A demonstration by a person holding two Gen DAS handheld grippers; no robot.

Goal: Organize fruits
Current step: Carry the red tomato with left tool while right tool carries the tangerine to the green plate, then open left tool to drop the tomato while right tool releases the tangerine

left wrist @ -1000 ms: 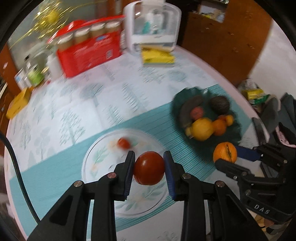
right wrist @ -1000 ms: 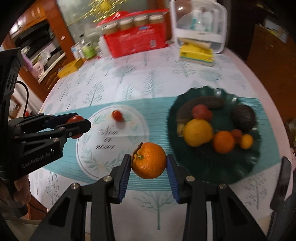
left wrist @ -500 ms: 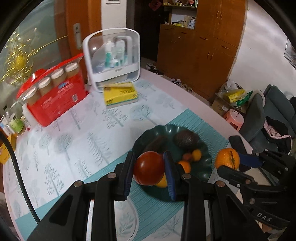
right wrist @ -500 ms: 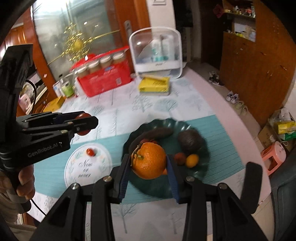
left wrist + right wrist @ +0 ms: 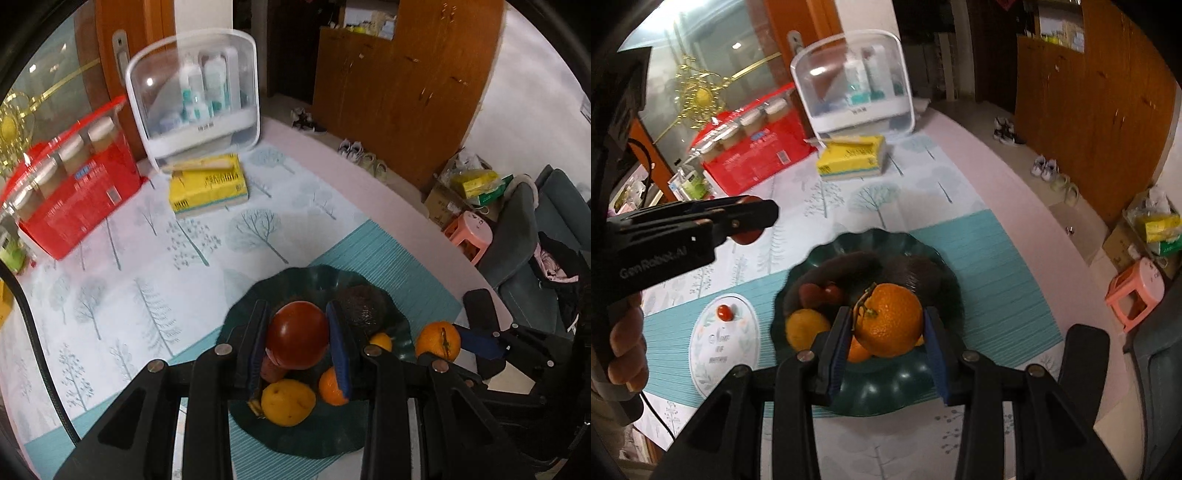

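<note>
Left gripper point(image 5: 297, 334) is clamped on a red tomato point(image 5: 297, 335), holding it in the air over the dark green bowl point(image 5: 400, 325). Right gripper point(image 5: 886, 328) is clenched on a stemmed orange point(image 5: 889, 319), held over that same bowl on its near side. Inside sit a lemon point(image 5: 288, 403), an avocado point(image 5: 360, 306) and smaller citrus. One small tomato point(image 5: 724, 313) lies on the white plate point(image 5: 718, 360), left of the bowl.

left gripper point(image 5: 297, 338) clamping tomato point(image 5: 297, 334), over green fruit bowl point(image 5: 240, 321)
</note>
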